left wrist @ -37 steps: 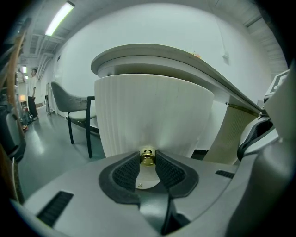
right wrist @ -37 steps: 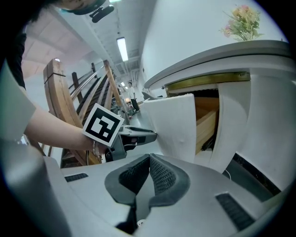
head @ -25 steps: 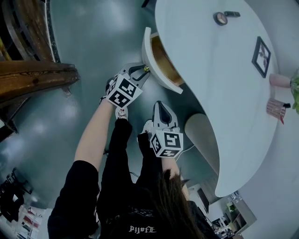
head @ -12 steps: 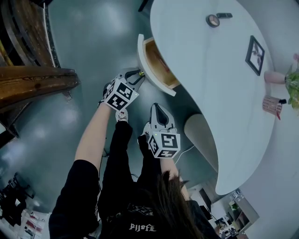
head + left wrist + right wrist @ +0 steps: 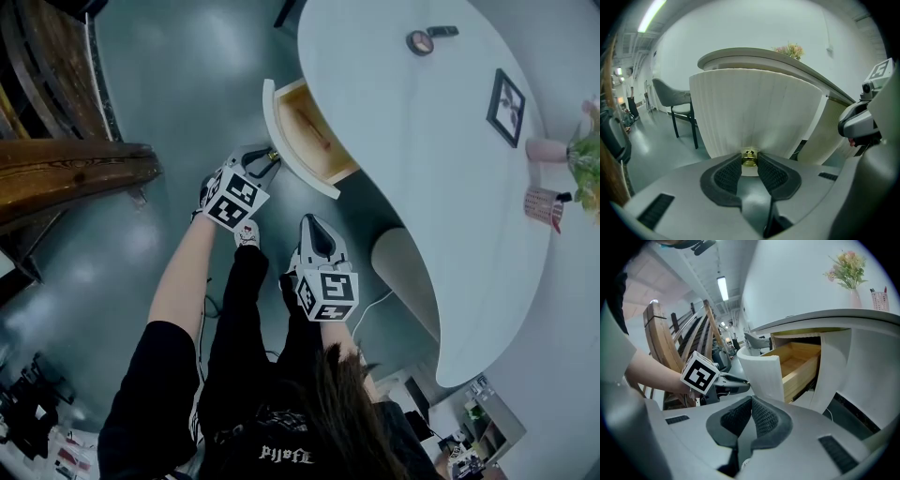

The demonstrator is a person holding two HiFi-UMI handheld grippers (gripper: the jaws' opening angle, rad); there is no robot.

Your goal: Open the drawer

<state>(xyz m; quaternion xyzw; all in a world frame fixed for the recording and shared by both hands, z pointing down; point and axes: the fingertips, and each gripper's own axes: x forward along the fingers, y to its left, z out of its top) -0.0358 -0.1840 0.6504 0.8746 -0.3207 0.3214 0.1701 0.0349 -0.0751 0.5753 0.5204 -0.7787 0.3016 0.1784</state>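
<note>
Left gripper [image 5: 269, 156] around drawer knob [image 5: 749, 158]

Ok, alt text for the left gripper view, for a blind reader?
The left gripper has its jaws closed on the small brass knob of a white ribbed drawer front that fills the view's middle. The right gripper shows at the right edge.

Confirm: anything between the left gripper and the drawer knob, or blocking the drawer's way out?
Nothing visible does. The left gripper is shut on the brass knob of the drawer front. The floor on the pull-out side shows bare, the right gripper hangs off to one side, and the wooden frame stands well clear.
</note>
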